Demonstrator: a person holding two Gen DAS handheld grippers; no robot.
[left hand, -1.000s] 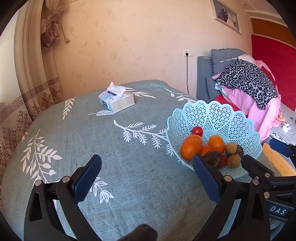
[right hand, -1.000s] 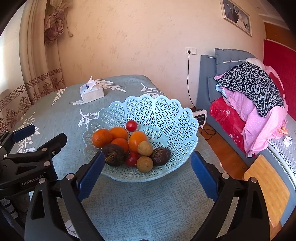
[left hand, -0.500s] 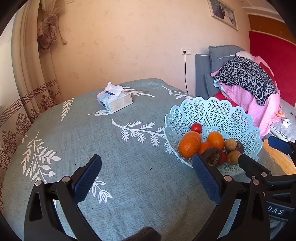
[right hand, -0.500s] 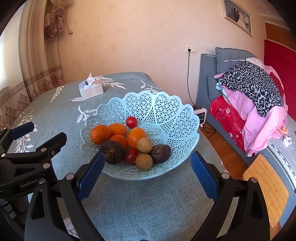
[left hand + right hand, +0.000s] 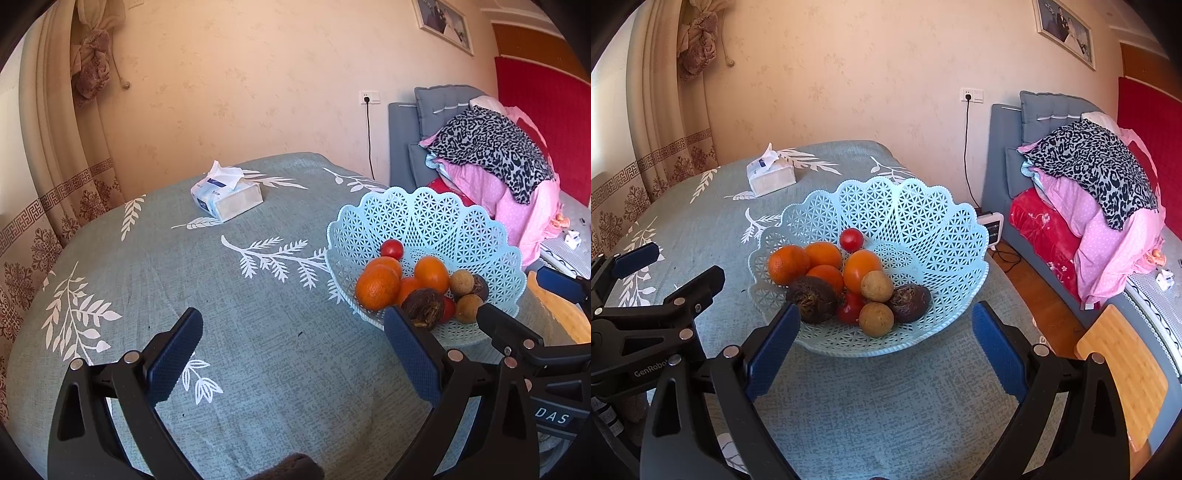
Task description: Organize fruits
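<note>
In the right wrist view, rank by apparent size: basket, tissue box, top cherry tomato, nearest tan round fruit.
1. Basket
2. Tissue box, though it sits farther away
3. Nearest tan round fruit
4. Top cherry tomato

The basket (image 5: 923, 236) looks like pale blue plastic, pierced all over in a lattice, with a faint sheen. Under it the tablecloth (image 5: 886, 398) is matt woven cloth, coarse in grain, printed with white leaves. In the basket, the oranges (image 5: 788, 264) have a dimpled, slightly shiny skin, the tomato (image 5: 851, 239) behind them is smooth and glossy, and the dark fruit (image 5: 812, 300) in front of them is rough and dull. Beyond the basket, the tissue pack (image 5: 771, 177) has a soft, shiny plastic wrap.
</note>
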